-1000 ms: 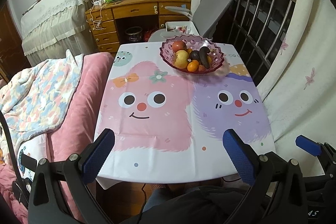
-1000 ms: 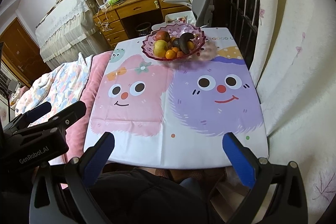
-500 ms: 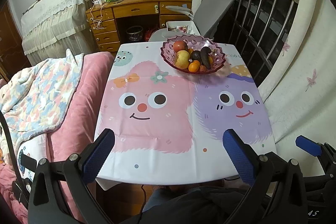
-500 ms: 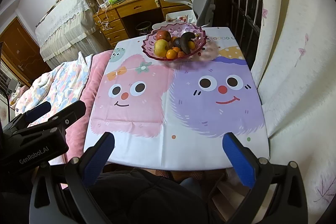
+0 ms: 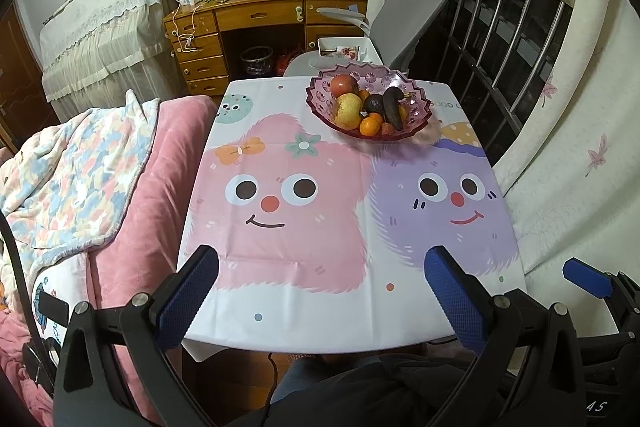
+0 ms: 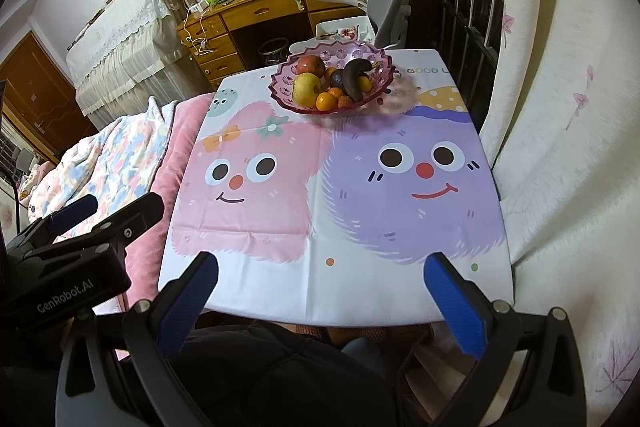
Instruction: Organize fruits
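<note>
A pink glass fruit bowl (image 5: 416, 103) (image 6: 280, 85) stands at the far end of the table. It holds a red apple (image 5: 343, 84), a yellow apple (image 5: 347, 111) (image 6: 306, 89), a blackened banana (image 5: 393, 107) (image 6: 354, 75), a dark avocado (image 5: 373, 103) and several small oranges (image 5: 370, 126). My left gripper (image 5: 320, 291) is open and empty above the table's near edge. My right gripper (image 6: 320, 297) is open and empty, also at the near edge, far from the bowl.
The table carries a cloth with a pink and a purple cartoon face (image 5: 276, 199). A bed with a pink blanket (image 5: 132, 187) lies to the left. A grey office chair (image 5: 408, 11) and a wooden desk (image 5: 256, 19) stand behind; a barred window and curtain are on the right.
Both views have shifted very slightly; the bowl and fruits have not moved, and both grippers stay open.
</note>
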`<state>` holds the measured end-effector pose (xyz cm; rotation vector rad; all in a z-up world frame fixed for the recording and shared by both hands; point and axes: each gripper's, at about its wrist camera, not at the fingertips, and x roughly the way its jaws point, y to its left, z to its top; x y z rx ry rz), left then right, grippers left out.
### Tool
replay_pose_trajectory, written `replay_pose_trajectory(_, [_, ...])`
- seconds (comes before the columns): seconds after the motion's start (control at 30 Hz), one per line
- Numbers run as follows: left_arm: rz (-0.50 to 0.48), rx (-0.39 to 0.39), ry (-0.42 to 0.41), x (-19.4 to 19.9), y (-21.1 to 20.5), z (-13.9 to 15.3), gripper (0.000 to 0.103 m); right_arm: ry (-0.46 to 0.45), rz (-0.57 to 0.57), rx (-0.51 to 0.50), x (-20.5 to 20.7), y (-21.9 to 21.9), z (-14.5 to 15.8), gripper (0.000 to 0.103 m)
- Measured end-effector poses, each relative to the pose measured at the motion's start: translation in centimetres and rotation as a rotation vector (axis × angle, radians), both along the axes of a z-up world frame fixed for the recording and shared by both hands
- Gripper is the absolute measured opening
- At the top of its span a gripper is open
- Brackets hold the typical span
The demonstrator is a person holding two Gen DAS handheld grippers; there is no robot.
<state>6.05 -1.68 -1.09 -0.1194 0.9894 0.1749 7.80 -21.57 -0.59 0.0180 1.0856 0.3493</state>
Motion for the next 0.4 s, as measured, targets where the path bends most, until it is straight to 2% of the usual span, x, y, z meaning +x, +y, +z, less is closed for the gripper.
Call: replay_pose_trajectory(0.4, [0.002, -0.001, 0.004, 0.21, 0.12, -0.29, 0.102, 0.003, 0.000, 0.000, 0.14, 0.02, 0.06, 0.103])
